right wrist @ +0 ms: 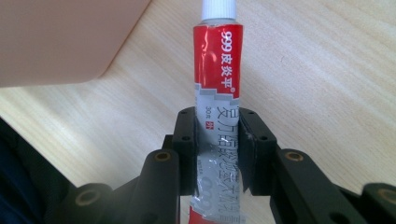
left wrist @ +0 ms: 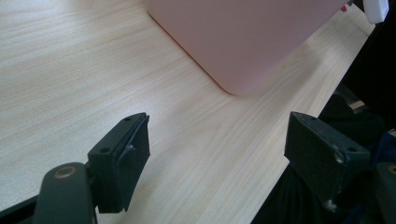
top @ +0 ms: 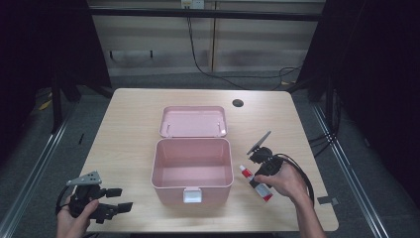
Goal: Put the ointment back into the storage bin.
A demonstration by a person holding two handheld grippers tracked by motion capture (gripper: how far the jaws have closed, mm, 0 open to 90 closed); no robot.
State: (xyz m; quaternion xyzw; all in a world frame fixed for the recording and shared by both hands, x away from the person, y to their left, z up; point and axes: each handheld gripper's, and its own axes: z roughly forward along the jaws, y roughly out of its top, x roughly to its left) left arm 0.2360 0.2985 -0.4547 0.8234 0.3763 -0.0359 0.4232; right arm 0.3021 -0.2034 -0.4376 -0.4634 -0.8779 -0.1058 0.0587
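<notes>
Right gripper (right wrist: pixel 217 140) has its jaws closed on the ointment tube (right wrist: pixel 218 88), clamping the silver lower half so the red upper part and white cap (right wrist: pixel 218 8) stick out ahead. Gripping the flat crimped end rather than the cap likely gives the pads a flat, stable surface to pinch. In the high view the tube (top: pixel 256 183) is at the surface just right of the pink box (top: pixel 192 171), lying diagonally with the cap toward the box; can't tell whether it is lifted off yet or resting on the wood.

The box is open, with its lid (top: pixel 193 121) folded back flat behind it and the white latch (top: pixel 192 195) facing the person. The inside looks bare, so it is ready to receive the tube; the likely job is putting the tube in. Box sits mid-surface, reachable by both hands.

Left gripper (left wrist: pixel 219 154) has its jaws wide apart, holding nothing. In the high view the left gripper (top: pixel 106 202) sits low at the near left corner of the surface (top: pixel 129 129), well apart from the box, probably parked out of the way; it could steady the box if needed.

Next move, as a guess: lift the tube over the box's right wall and let go inside.
</notes>
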